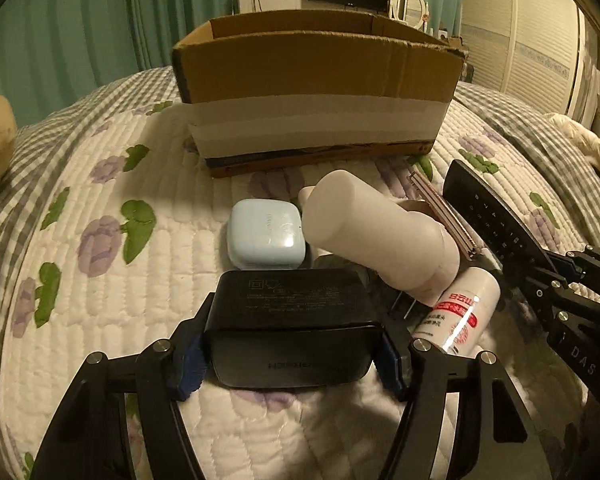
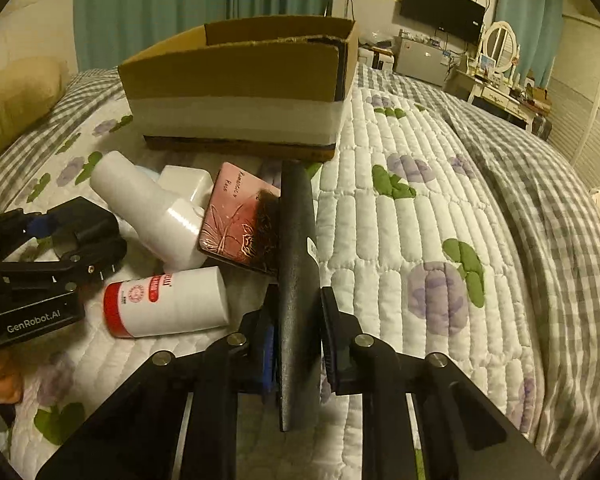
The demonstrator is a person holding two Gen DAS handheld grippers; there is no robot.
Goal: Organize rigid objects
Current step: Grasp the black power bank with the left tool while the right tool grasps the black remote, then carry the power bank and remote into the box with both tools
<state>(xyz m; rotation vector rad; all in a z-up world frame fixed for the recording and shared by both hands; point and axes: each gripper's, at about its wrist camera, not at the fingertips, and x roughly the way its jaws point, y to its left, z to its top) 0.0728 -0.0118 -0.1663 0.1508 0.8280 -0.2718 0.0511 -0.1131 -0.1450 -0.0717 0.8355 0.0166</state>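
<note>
My left gripper (image 1: 290, 354) is shut on a black power adapter (image 1: 292, 320) lying on the quilt. My right gripper (image 2: 298, 340) is shut on a black remote control (image 2: 298, 280), held on edge; the remote (image 1: 496, 220) also shows in the left wrist view. Between them lie a white bottle (image 1: 376, 236), a red-and-white bottle (image 2: 168, 302), a pink case (image 2: 240, 224) and a light blue case (image 1: 266, 234). An open cardboard box (image 1: 312, 80) stands behind the pile. A small white box (image 2: 186, 184) sits behind the white bottle (image 2: 152, 204).
The quilted bed cover (image 2: 420, 220) with purple flowers stretches to the right. A tan pillow (image 2: 20, 96) lies at the far left. A dresser with a mirror (image 2: 500, 48) and a wall television (image 2: 440, 6) stand beyond the bed. A hand (image 2: 0, 380) shows at the lower left.
</note>
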